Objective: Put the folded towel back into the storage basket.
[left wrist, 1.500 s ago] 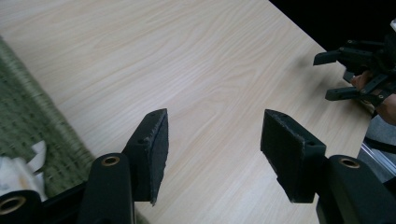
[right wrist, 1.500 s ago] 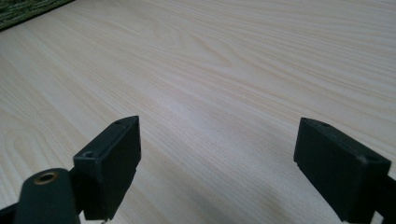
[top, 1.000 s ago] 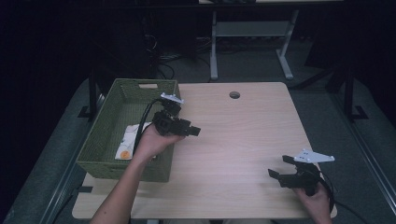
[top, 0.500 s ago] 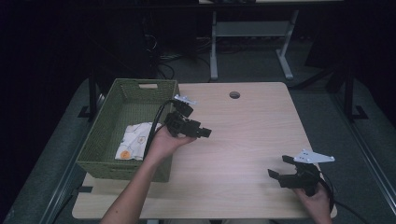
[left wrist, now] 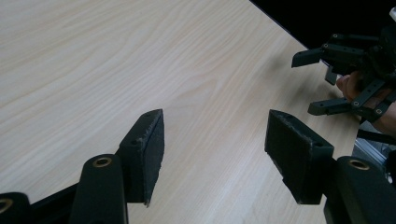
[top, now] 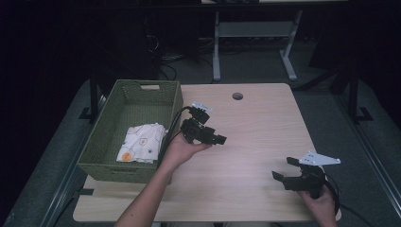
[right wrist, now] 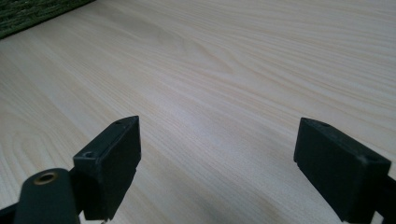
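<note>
My left gripper (top: 215, 138) hovers over the wooden table (top: 260, 123), just right of a green woven basket (top: 101, 142). Its jaws stand open with nothing between them (left wrist: 215, 126). A folded white cloth with small orange and yellow prints (top: 141, 142) lies in the basket's near end. My right gripper (top: 283, 169) rests low at the table's near right corner, held by a hand, open and empty (right wrist: 217, 140). The left gripper view also takes in that right gripper (left wrist: 345, 70) farther off at the upper right.
A round cable hole (top: 237, 96) sits near the table's far edge. The basket's corner (right wrist: 28, 11) shows at the top left of the right gripper view. Beyond the table stand a white desk frame (top: 255, 33) and dark floor.
My left gripper has moved right, from the basket's edge out over the bare table, staying open. The right gripper has not moved.
</note>
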`<state>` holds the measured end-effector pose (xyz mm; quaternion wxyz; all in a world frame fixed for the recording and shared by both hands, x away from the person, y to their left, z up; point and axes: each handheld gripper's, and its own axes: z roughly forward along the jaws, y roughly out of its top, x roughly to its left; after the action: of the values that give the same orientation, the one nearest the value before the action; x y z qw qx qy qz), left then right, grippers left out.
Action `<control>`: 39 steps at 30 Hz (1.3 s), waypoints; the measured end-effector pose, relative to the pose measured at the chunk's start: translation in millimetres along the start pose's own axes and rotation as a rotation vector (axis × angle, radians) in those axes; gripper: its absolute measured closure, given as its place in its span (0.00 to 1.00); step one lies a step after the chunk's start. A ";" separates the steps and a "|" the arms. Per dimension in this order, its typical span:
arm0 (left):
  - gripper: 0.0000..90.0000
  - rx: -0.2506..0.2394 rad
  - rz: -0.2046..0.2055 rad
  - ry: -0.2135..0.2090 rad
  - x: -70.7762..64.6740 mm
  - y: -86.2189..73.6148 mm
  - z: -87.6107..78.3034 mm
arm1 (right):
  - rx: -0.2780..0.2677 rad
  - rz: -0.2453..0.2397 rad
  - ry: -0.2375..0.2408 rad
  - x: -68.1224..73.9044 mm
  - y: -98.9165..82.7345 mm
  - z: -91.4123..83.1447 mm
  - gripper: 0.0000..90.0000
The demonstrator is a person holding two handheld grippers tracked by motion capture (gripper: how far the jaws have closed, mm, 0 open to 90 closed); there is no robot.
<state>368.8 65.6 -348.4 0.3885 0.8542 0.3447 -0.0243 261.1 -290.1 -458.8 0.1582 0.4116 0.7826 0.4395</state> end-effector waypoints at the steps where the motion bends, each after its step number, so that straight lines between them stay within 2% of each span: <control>1: 0.42 0.001 -0.002 -0.001 -0.8 -0.2 2.1 | 0.000 0.000 0.000 -0.1 0.0 -0.1 0.16; 10: 0.41 0.000 -0.006 -0.008 -6.0 -3.4 13.6 | 0.004 0.000 0.001 0.1 -0.1 0.1 0.16; 14: 0.41 -0.009 -0.020 -0.025 -8.2 -6.7 19.0 | 0.007 0.000 0.003 0.1 -0.2 0.1 0.16; 19: 0.40 -0.014 -0.015 -0.042 -13.0 -9.4 26.6 | 0.009 0.000 0.000 -0.3 -0.9 0.0 0.16; 26: 0.40 0.002 -0.012 -0.037 -15.9 -16.9 35.9 | 0.016 0.002 -0.004 -1.1 -2.4 -0.5 0.16; 39: 0.40 -0.007 -0.032 -0.042 -16.3 -32.2 47.8 | 0.016 0.011 -0.012 -3.3 -4.0 -2.6 0.16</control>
<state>347.7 38.6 -397.4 0.3981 0.8465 0.3503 -0.0471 259.5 -295.2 -460.9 0.1572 0.4196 0.7829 0.4317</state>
